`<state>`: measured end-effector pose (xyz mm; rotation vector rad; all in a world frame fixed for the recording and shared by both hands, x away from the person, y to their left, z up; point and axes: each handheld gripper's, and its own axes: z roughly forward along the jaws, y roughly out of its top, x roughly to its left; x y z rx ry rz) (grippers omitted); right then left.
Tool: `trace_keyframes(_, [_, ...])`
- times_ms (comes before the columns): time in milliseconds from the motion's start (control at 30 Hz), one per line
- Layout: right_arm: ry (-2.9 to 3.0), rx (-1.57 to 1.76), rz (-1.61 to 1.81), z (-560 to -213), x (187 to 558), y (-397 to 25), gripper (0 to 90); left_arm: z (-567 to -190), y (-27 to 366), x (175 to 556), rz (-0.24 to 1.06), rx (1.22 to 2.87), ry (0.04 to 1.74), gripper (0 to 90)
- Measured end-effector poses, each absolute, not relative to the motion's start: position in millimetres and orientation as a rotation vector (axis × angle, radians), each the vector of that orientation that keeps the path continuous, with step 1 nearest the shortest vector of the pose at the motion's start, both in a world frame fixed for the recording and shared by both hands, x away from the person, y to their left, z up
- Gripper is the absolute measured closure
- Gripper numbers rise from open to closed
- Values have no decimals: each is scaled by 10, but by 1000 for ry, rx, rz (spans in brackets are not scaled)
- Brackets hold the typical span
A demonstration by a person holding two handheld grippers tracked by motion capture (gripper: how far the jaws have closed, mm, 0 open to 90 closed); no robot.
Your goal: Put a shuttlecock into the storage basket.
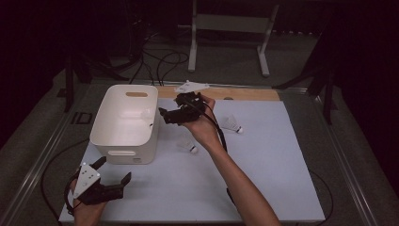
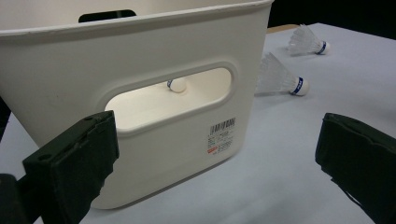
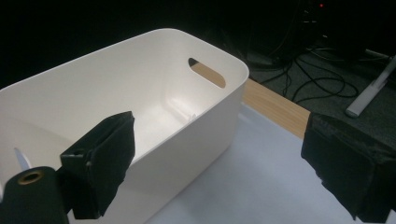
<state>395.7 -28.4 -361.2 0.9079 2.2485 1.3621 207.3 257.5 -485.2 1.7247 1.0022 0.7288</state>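
White feathered shuttlecocks (image 1: 189, 143) at frame centre are light and fragile; grip yours by the cork. Both your right gripper (image 1: 170, 115) and left gripper (image 1: 114, 175) stand apart, empty.

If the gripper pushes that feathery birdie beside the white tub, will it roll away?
Probably only a little. The shuttlecock lies on its side with a wide feather skirt and a small round cork, so it would likely curve in a circle. It looks very light, and the thin feathers could bend if squeezed hard.
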Motion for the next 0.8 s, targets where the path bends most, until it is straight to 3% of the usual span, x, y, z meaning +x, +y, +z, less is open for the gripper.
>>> trace_keyframes(800, [2228,926,1306,-3625,4002,-448,97,-4852,2573,2074,729,1724,1001,0])
